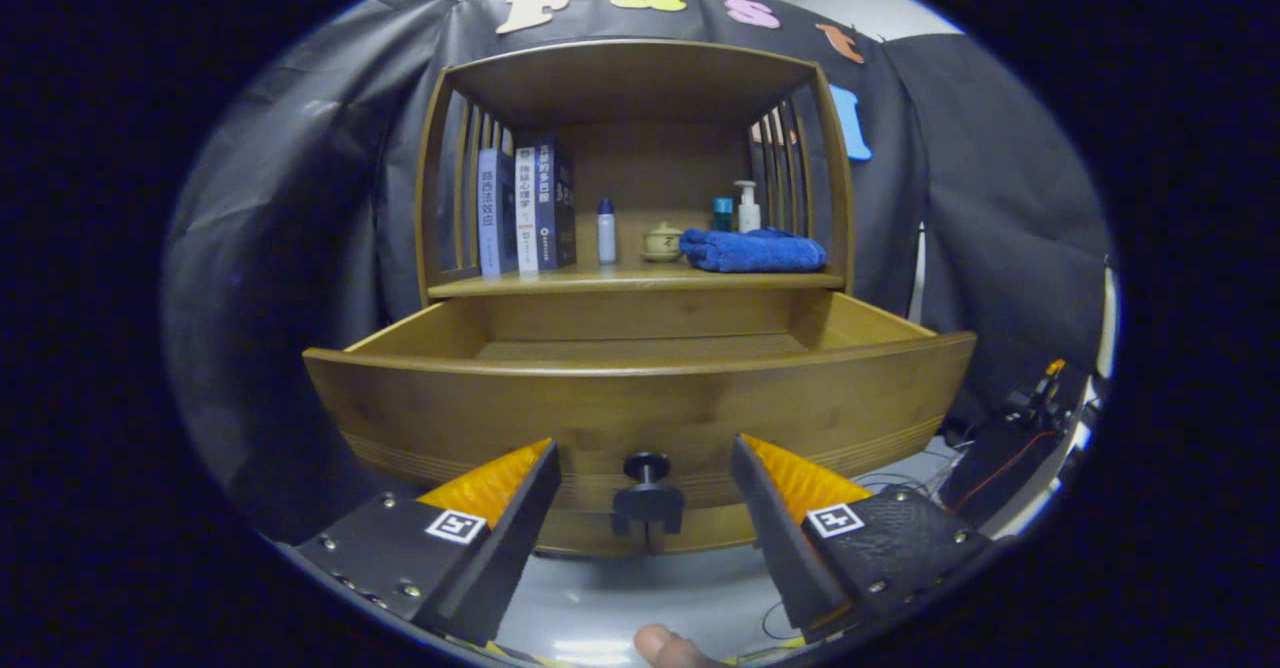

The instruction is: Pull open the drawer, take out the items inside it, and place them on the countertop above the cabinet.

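The gripper [645, 458] was spread wide, holding nothing, the round black drawer knob [647, 468] between its fingers. Just ahead, the brown wooden drawer [640, 398] stood pulled open. Beyond, the wooden cabinet countertop [640, 280] held a folded blue towel [752, 250].

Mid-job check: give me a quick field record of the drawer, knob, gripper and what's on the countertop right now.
drawer: pulled open; the bit of floor visible looks bare, front part hidden behind its front panel
knob: dark, on the drawer front, between the fingers, untouched
gripper: open, fingers either side of the knob
countertop: books, white bottle, small lidded pot, folded blue towel, teal cup, pump bottle
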`<state>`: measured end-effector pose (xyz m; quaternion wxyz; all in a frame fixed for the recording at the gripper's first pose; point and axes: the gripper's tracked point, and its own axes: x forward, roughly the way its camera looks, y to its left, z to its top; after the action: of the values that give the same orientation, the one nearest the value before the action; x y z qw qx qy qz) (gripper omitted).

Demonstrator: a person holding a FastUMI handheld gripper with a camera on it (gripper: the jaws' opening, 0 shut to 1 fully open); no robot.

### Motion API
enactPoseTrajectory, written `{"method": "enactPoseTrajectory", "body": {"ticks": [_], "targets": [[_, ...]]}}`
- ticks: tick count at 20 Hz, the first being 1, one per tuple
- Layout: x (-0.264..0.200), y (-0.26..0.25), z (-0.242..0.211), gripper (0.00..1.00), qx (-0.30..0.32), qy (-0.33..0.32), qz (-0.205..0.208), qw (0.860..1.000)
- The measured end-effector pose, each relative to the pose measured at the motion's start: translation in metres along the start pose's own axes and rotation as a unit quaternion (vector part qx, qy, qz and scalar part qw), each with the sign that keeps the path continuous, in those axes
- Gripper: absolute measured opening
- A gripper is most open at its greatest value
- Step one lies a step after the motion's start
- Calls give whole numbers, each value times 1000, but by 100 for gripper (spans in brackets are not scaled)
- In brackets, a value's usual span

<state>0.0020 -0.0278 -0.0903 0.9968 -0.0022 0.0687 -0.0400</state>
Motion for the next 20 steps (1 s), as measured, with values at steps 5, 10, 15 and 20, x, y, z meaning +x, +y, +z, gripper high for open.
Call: {"method": "enactPoseTrajectory", "body": {"ticks": [5,10,15,20], "targets": [[-16,-2,35,99,-15,8,-7,1000],[-7,-5,56,99,0,61,-13,998],[30,-5,65,99,20,130,-3,991],[77,2,55,100,63,235,10,970]]}}
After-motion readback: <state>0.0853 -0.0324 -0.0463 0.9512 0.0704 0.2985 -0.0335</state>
